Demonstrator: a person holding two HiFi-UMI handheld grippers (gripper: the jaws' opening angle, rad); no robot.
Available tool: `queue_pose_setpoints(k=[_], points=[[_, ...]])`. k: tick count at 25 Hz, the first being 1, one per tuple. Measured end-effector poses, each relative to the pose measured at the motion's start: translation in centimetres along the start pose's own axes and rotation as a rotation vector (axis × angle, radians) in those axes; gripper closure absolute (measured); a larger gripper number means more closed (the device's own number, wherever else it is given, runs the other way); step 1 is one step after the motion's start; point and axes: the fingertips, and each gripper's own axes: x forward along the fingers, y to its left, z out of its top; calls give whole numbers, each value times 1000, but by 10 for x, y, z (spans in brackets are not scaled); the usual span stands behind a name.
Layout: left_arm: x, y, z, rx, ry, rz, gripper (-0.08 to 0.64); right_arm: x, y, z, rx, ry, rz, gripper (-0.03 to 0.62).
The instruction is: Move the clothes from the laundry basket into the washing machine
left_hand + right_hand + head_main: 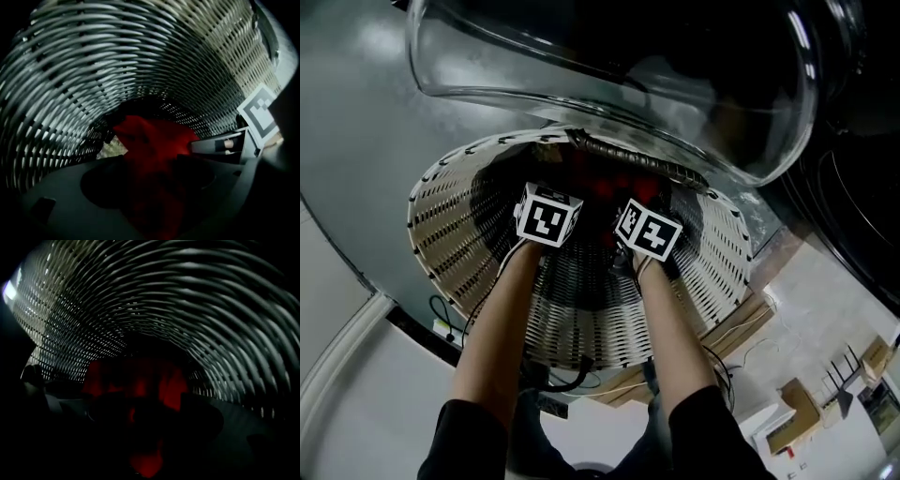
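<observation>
A red garment lies at the bottom of the white wicker laundry basket. Both grippers reach down into the basket side by side, and their marker cubes show above the cloth. In the left gripper view the left gripper stands open, with the red garment between and beyond its dark jaws. In the right gripper view the right gripper is also open over the red garment. It is too dark to tell whether any pad touches the cloth. The right gripper's cube shows at the right of the left gripper view.
The washing machine's curved glass door hangs open over the basket's far rim. The dark machine front is at the right. Basket walls close in around both grippers. Cardboard boxes and cables lie on the floor.
</observation>
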Motion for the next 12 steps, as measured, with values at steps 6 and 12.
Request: queue_pose_setpoints(k=[6,12], points=[[18,9,-6,35,1,20,217,23,3,-3,-29,10,0,232],[22,8,-11,64,39,7,283,39,10,-9,-52,14,31,285]])
